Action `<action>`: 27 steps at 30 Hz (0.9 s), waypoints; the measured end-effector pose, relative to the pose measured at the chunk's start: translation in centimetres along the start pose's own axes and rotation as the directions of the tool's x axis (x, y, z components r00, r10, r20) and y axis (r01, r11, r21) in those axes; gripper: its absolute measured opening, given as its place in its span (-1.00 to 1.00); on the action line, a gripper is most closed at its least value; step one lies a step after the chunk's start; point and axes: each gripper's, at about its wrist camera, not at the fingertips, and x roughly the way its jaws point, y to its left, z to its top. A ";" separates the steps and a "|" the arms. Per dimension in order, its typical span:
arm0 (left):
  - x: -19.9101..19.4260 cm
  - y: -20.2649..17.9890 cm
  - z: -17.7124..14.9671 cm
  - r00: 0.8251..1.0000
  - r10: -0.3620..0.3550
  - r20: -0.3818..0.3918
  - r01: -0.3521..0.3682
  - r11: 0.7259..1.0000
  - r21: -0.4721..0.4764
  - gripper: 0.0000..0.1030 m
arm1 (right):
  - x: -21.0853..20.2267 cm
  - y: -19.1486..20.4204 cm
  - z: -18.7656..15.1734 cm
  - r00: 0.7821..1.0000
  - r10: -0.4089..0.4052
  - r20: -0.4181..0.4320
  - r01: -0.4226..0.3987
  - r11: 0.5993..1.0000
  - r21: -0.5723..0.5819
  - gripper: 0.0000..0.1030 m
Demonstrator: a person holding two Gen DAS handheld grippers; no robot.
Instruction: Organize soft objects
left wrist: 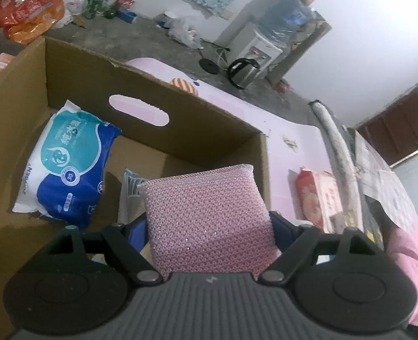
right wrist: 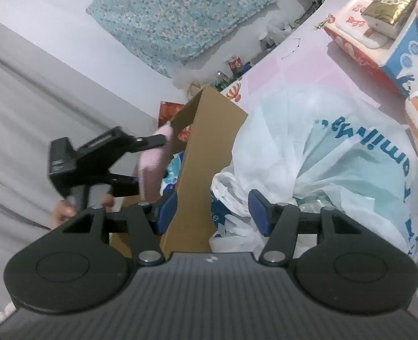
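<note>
Over the cardboard box (left wrist: pixel 152 119), my left claw (left wrist: pixel 209 226) pinches one pink mesh sponge (left wrist: pixel 206 215) by its side edges, light and squashy I judge, with one blue wipes pack (left wrist: pixel 70 164) at nine o'clock, while my right claw (right wrist: pixel 211 209) stands spread, holding nothing.

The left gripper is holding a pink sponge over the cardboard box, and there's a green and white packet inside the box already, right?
Nearly. The left gripper does hold the pink sponge over the cardboard box, but the packet inside is blue, teal and white, not green and white. The left wrist view shows it.
</note>
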 end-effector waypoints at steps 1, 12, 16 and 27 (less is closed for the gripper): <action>0.5 -0.2 0.0 1.000 0.022 -0.002 -0.022 1.000 0.007 0.66 | -0.3 -0.1 -0.1 1.000 -0.002 0.008 0.002 1.000 -0.002 0.07; 2.4 -0.3 0.6 1.000 -0.014 0.004 0.014 0.999 -0.042 0.82 | -0.3 1.4 0.4 1.000 0.003 0.017 -0.002 0.998 -0.056 0.11; 1.3 0.2 0.6 0.999 -0.032 0.022 0.033 0.999 -0.033 0.86 | -0.1 2.4 0.7 1.000 -0.001 0.013 0.002 0.996 -0.085 0.11; -1.9 0.5 0.7 1.000 -0.009 0.020 0.010 1.000 -0.030 0.86 | 1.0 4.6 1.2 1.000 0.004 0.004 -0.003 0.992 -0.130 0.12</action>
